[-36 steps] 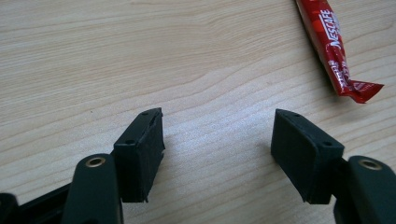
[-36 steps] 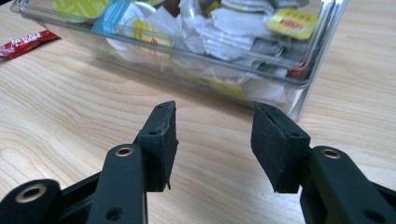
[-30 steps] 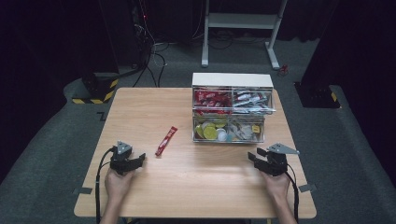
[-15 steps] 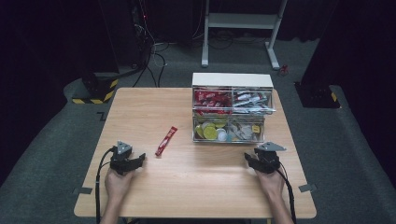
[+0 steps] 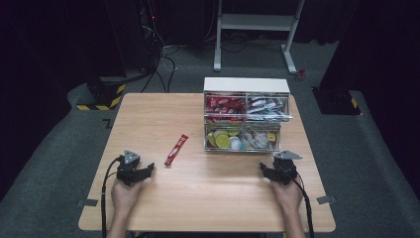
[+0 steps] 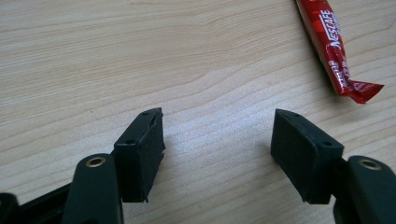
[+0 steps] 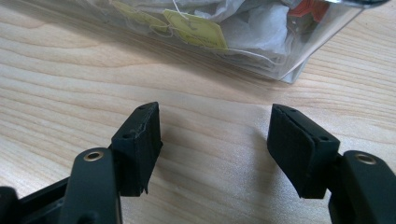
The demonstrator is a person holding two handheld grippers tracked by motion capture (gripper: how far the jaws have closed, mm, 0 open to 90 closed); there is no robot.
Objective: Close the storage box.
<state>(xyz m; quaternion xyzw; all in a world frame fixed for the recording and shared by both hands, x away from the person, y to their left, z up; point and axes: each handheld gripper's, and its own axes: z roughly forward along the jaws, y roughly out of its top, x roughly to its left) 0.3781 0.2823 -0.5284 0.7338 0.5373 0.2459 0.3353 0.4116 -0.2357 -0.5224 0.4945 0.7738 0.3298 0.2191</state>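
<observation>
Compared with a second ago, the right claw (image 5: 267, 171) has come slightly lower and closer to the clear drawer organiser (image 5: 246, 119), and its jaws have just been opening; they now stand wide apart with nothing between them, only bare wood. The left claw (image 5: 147, 170) has not moved: its jaws are spread wide and empty, resting low over the table (image 5: 163, 119). The red Nescafe sachet (image 5: 177, 149) lies flat where it lay before, to the left of the organiser's lower row and just beyond the left claw, untouched by either claw. In the left gripper view the sachet's (image 6: 334, 49) crimped end lies past the right-hand jaw, apart from it.

The right gripper view shows the right claw (image 7: 215, 140) pointed at the organiser's lower right drawer (image 7: 243, 37), near its front corner but not touching; tea bags with yellow tags (image 7: 196, 30) are visible through the clear wall.

The organiser stands at the far right part of the table, white on top, with red sachets in the upper drawers and round yellow and white capsules in the lower left one. The table is light wood grain. Around it is grey carpet; behind the organiser stands a white metal frame (image 5: 257, 25), and to the far left a black-and-yellow striped base (image 5: 101, 96) with cables, against dark surroundings.
</observation>
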